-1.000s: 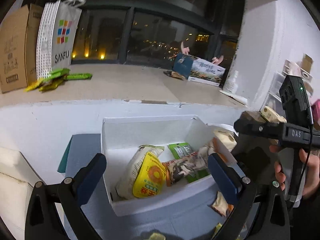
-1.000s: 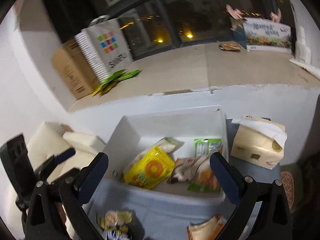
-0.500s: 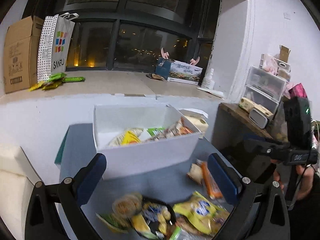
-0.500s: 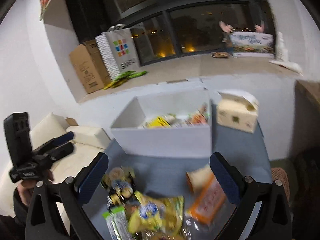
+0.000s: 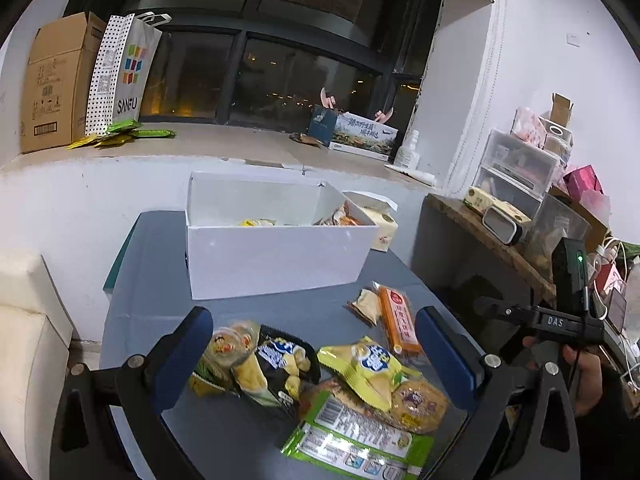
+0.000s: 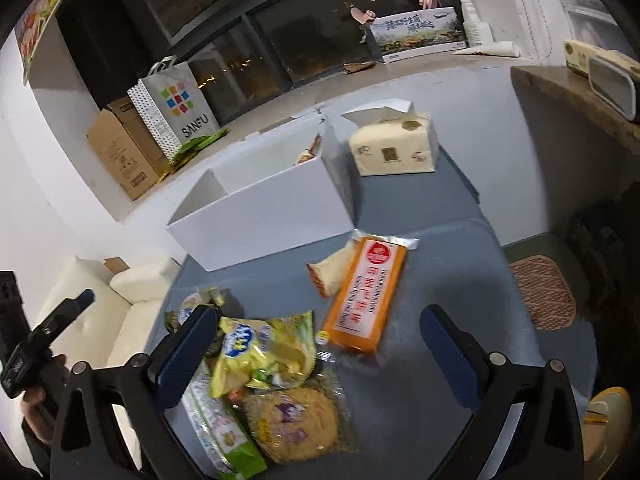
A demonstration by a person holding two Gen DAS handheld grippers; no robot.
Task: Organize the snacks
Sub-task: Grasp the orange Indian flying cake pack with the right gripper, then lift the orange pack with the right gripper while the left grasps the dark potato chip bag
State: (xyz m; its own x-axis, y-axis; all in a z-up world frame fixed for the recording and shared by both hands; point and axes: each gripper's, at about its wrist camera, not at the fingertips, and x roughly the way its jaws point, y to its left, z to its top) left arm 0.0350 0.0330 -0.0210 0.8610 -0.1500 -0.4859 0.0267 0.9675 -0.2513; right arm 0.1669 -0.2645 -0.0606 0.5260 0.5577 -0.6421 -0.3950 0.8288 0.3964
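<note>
Left gripper (image 5: 316, 344) spread wide, empty, above the snack pile (image 5: 320, 384) on the grey table (image 5: 152, 272). Right gripper (image 6: 320, 336) also wide open, nothing held; orange pack (image 6: 366, 292) just ahead between its fingers, yellow bag (image 6: 264, 350) near its left finger. White box (image 5: 276, 252) beyond both, a few snacks inside.

Both grippers pulled back from over the white box (image 5: 276, 256), left gripper (image 5: 316, 344) and right gripper (image 6: 320, 344) now above loose snack packets (image 5: 360, 368) on the table, box interior largely out of sight.
</note>
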